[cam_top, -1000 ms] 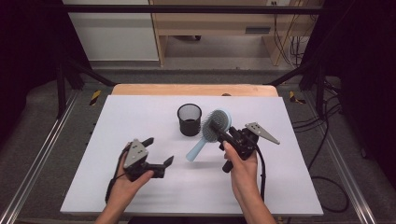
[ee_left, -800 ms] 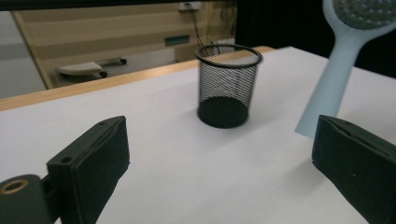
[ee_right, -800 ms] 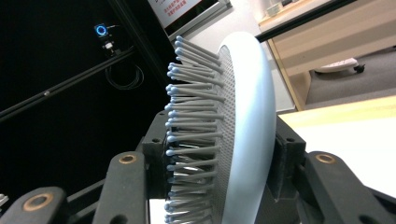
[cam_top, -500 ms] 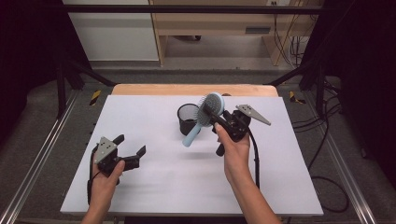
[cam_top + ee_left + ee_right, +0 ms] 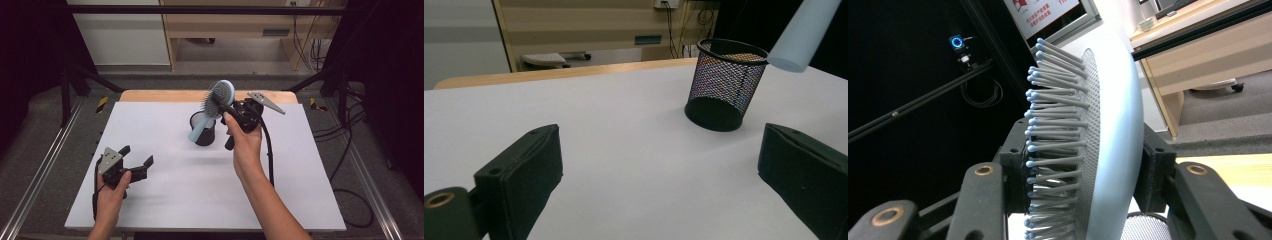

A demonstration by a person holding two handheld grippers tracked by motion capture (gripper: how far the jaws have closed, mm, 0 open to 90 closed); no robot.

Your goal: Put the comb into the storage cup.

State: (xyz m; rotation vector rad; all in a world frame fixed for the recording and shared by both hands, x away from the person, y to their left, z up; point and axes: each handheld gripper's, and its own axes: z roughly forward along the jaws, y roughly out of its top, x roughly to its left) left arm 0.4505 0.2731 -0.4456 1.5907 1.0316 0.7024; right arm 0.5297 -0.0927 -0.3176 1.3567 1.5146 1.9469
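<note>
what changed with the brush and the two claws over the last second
The right claw, shut on the hairbrush, carried it up and away from the person until its handle end hangs over the mesh cup. The open left claw drew back toward the near left corner. The cup stayed put.

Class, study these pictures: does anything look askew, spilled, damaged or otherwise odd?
Nothing spilled or damaged. The mesh cup stands upright on the table. The right gripper clamps the hairbrush by its head, so it hangs tilted, handle down by the cup.
</note>
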